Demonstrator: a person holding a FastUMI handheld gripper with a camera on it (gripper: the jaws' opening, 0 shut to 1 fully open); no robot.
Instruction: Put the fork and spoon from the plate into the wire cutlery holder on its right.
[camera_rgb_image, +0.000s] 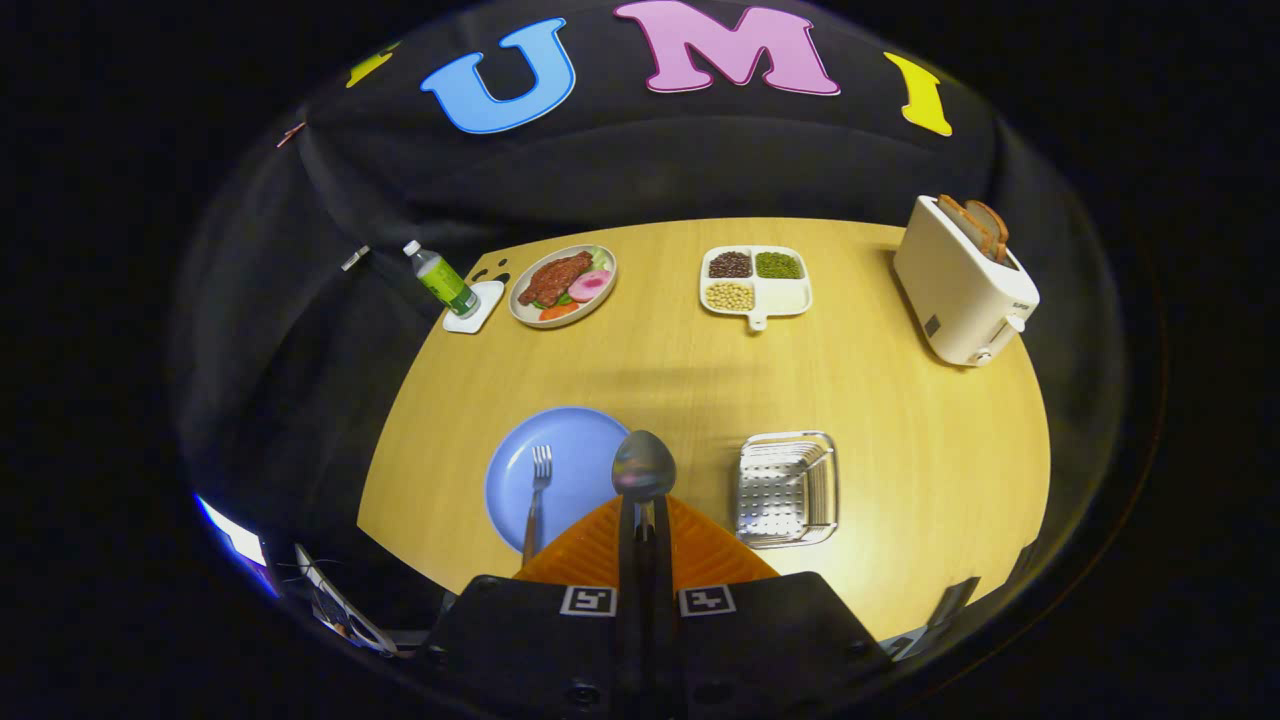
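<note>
One spoon (643, 466) is gripped in the tool (645, 520): both fingers are closed on its handle, and its bowl sticks out just ahead of the fingertips. The fork (537, 498) lies on the blue plate (570, 440), just left of the fingers. The wire cutlery holder (787, 489) stands on the table (900, 420) to their right, near them.

Spoon (644, 466) handle hidden between tool (644, 520) fingers; fork (537, 497) handle end covered.
</note>
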